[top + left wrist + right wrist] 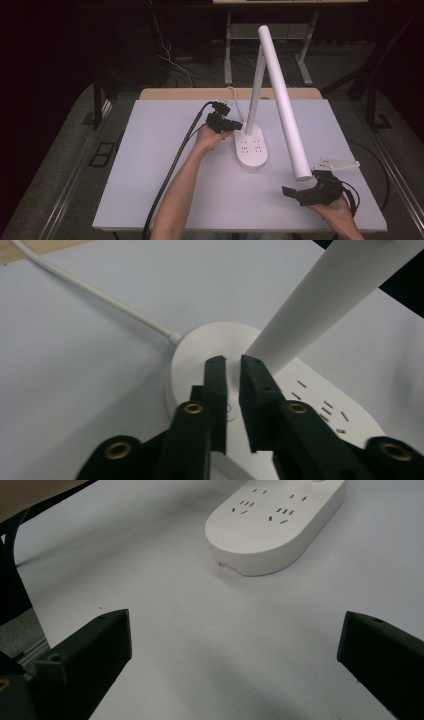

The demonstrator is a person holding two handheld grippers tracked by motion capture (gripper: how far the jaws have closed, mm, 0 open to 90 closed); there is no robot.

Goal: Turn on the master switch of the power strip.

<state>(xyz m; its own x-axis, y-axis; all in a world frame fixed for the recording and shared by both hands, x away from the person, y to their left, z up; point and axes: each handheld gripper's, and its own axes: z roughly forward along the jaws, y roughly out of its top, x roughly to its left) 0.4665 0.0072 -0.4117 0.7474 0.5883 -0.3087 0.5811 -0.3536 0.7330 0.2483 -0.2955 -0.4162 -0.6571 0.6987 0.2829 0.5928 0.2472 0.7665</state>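
Observation:
A white desk lamp stands mid-table on an oval base [251,147] with socket slots in its top. A slim pole [255,90] rises from the base's far end, and the long tube head [285,105] slants down to the right. My left gripper [235,125] is at the base's far end beside the pole. In the left gripper view its jaws [232,360] are nearly together with nothing between them, just above the base [200,350] and a small round button [229,407]. My right gripper [302,182] is open near the front right, pointing at the base [270,525].
The lamp's white cord [95,292] runs off the back of the white table [165,165] past a wooden strip [190,93]. A thick black cable [172,170] trails along the left forearm. The lamp head's tip [301,172] hangs just above my right gripper.

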